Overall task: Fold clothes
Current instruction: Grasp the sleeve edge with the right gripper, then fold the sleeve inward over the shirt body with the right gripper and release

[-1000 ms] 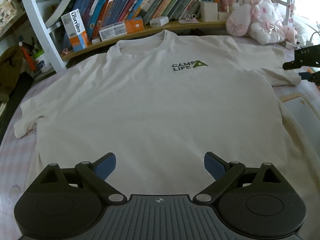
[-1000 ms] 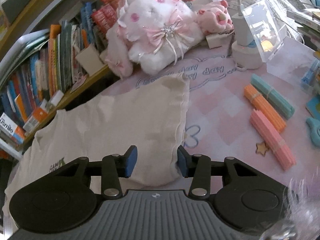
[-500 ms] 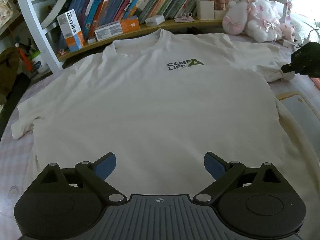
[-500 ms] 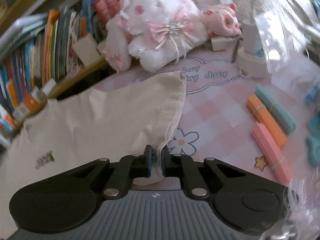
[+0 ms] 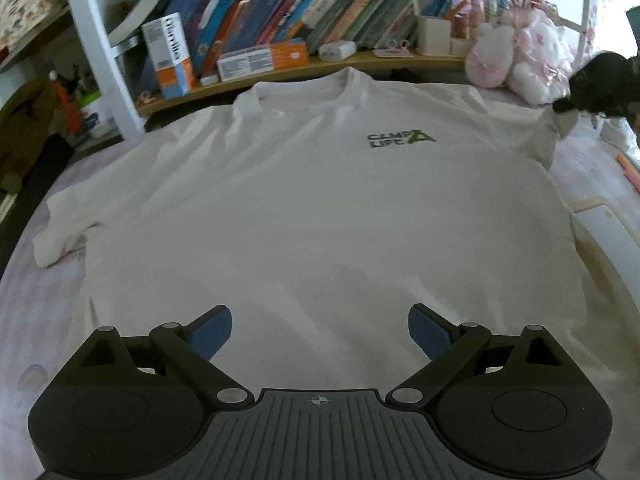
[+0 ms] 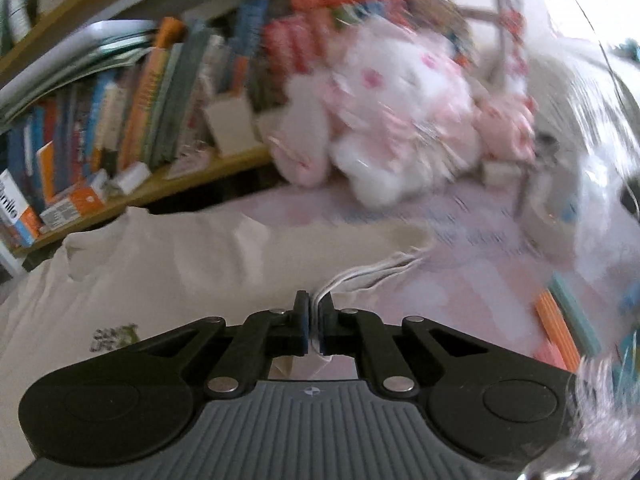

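Note:
A cream T-shirt [image 5: 304,208] with a green "CAMP LIFE" print [image 5: 400,140] lies flat, front up, on a pink patterned cloth. My left gripper [image 5: 320,328] hovers open over the shirt's lower hem, nothing between its blue pads. My right gripper [image 6: 314,312] is shut on the edge of the shirt's right sleeve [image 6: 360,240], which is lifted and stretched off the surface. In the left wrist view that gripper [image 5: 600,88] shows as a dark shape at the far right, pinching the sleeve tip [image 5: 560,120].
A curved shelf of books [image 5: 280,20] runs behind the collar. Pink and white plush toys [image 6: 400,128] sit behind the right sleeve. Orange and teal sticks [image 6: 560,320] lie on the cloth to the right. A pale tray [image 5: 608,232] sits beside the shirt's right side.
My right gripper closed on the sleeve edge and lifted it, rolling as it rose. The left gripper drifted slightly over the hem and stayed open.

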{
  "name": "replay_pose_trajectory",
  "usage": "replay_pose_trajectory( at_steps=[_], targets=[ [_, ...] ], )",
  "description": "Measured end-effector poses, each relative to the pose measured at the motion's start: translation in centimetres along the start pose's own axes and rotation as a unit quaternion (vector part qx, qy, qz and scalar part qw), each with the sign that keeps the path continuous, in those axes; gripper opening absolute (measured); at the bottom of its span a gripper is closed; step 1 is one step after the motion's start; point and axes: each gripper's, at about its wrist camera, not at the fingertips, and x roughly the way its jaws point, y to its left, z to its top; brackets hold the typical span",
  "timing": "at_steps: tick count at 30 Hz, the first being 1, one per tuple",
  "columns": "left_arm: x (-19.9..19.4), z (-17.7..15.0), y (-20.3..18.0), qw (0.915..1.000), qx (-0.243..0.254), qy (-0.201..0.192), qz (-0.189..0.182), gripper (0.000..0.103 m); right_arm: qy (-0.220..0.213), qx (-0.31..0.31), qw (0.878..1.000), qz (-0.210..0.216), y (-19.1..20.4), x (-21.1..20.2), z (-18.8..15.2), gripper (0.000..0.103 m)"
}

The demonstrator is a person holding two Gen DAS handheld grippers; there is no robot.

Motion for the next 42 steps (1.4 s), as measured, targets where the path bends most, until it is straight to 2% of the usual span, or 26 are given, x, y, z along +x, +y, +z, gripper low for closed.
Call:
replay_pose_trajectory(
  at_steps=[3, 7, 8, 10, 12, 14, 16, 19, 22, 28, 33, 36, 39, 42],
  targets=[
    [-0.1, -0.5, 1.6, 0.9999, -0.011, -0.002, 0.003, 0.097, -0.016, -0.043, 0.999, 0.011, 4.1, 0.3, 0.3, 0.004],
    [-0.2, -1.1, 3.8, 0.9995, -0.029, -0.002, 0.009, 0.097, -0.032, -0.125, 0.990, 0.048, 11.2, 0.0, -1.3, 0.005],
    [-0.2, -1.2, 4.3, 0.9993, -0.036, -0.001, 0.010, 0.097, -0.029, -0.147, 0.987, 0.062, 13.1, -0.1, -2.0, 0.005],
    [-0.1, -1.5, 5.3, 0.9988, -0.048, 0.002, 0.010, 0.097, 0.007, -0.185, 0.977, 0.103, 16.1, 0.2, -4.2, 0.009],
    [0.0, -1.6, 6.0, 0.9983, -0.058, 0.005, 0.009, 0.097, 0.048, -0.200, 0.971, 0.125, 17.7, 1.0, -6.1, 0.050],
    [-0.1, -1.7, 6.5, 0.9980, -0.063, 0.005, 0.009, 0.097, 0.080, -0.208, 0.965, 0.136, 18.8, 1.5, -7.9, 0.054],
    [0.0, -1.7, 6.8, 0.9979, -0.065, 0.005, 0.008, 0.097, 0.094, -0.192, 0.965, 0.154, 18.5, 1.2, -8.6, 0.054],
    [0.3, -1.7, 6.8, 0.9978, -0.065, 0.008, 0.003, 0.097, 0.102, -0.168, 0.966, 0.166, 17.4, 0.5, -8.7, 0.060],
    [0.3, -1.6, 6.6, 0.9981, -0.061, 0.007, -0.002, 0.097, 0.095, -0.141, 0.972, 0.162, 15.5, -0.2, -8.3, 0.062],
    [0.4, -1.4, 6.1, 0.9986, -0.051, 0.003, -0.010, 0.097, 0.060, -0.044, 0.988, 0.134, 10.4, -0.3, -6.2, 0.068],
    [0.7, -1.4, 6.0, 0.9987, -0.050, 0.009, -0.010, 0.097, 0.044, 0.037, 0.991, 0.118, 6.8, 0.6, -4.4, 0.068],
    [0.8, -1.4, 6.0, 0.9986, -0.051, 0.010, -0.007, 0.097, 0.034, 0.051, 0.991, 0.116, 6.5, 1.2, -3.6, 0.068],
    [0.8, -1.3, 6.1, 0.9985, -0.052, 0.012, -0.004, 0.097, 0.029, 0.037, 0.991, 0.123, 7.2, 2.3, -2.8, 0.068],
    [0.9, -1.3, 6.2, 0.9985, -0.053, 0.014, -0.001, 0.097, 0.043, 0.031, 0.991, 0.123, 8.1, 4.0, -2.4, 0.068]
  ],
)
